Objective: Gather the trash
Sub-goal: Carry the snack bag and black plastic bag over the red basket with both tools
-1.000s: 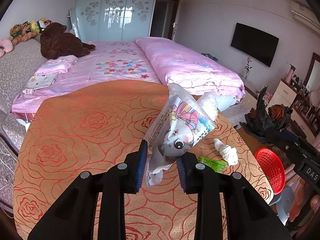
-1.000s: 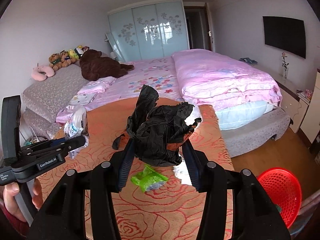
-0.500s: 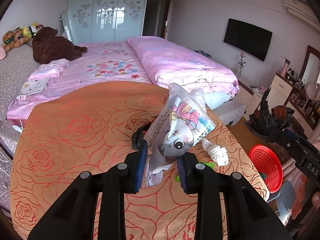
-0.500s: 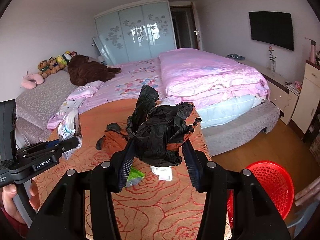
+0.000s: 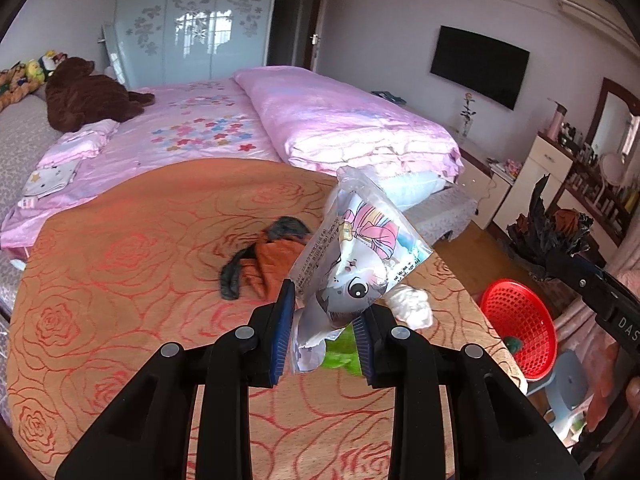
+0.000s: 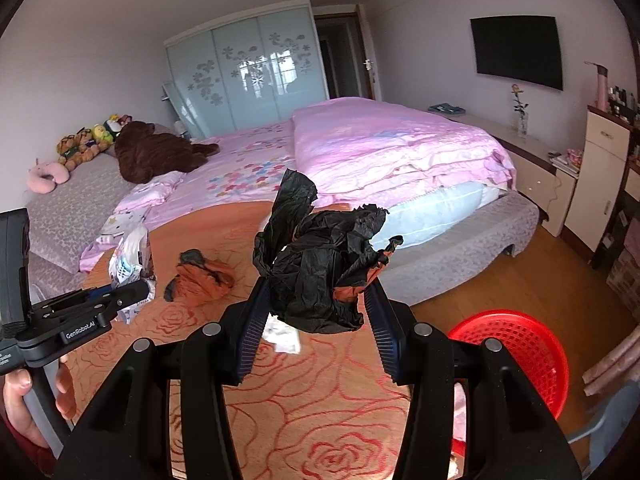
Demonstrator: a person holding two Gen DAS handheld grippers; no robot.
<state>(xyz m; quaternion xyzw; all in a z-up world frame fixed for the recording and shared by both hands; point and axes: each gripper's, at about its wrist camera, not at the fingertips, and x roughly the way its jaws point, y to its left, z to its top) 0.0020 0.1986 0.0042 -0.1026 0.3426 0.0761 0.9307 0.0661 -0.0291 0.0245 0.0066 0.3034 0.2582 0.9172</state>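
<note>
My left gripper [image 5: 325,334] is shut on a cartoon-printed plastic wrapper [image 5: 356,256] and holds it above the orange rose-patterned table [image 5: 120,300]. My right gripper [image 6: 316,326] is shut on a crumpled black plastic bag [image 6: 320,264], held above the table's right end. A red mesh basket [image 6: 520,356] stands on a stool beside the table, to the right of the right gripper; it also shows in the left wrist view [image 5: 520,330]. On the table lie a crumpled white tissue [image 5: 412,306], a green wrapper [image 5: 340,356] and a black-and-orange scrap [image 5: 264,264].
A bed with pink bedding [image 6: 380,152] stands behind the table. A cabinet [image 6: 600,176] and wood floor [image 6: 540,276] lie to the right. The right gripper shows at the right edge of the left wrist view [image 5: 576,272].
Both grippers have swung right with their loads. The red basket is now closer and larger in the right wrist view, and the black-and-orange scrap has come into view.
</note>
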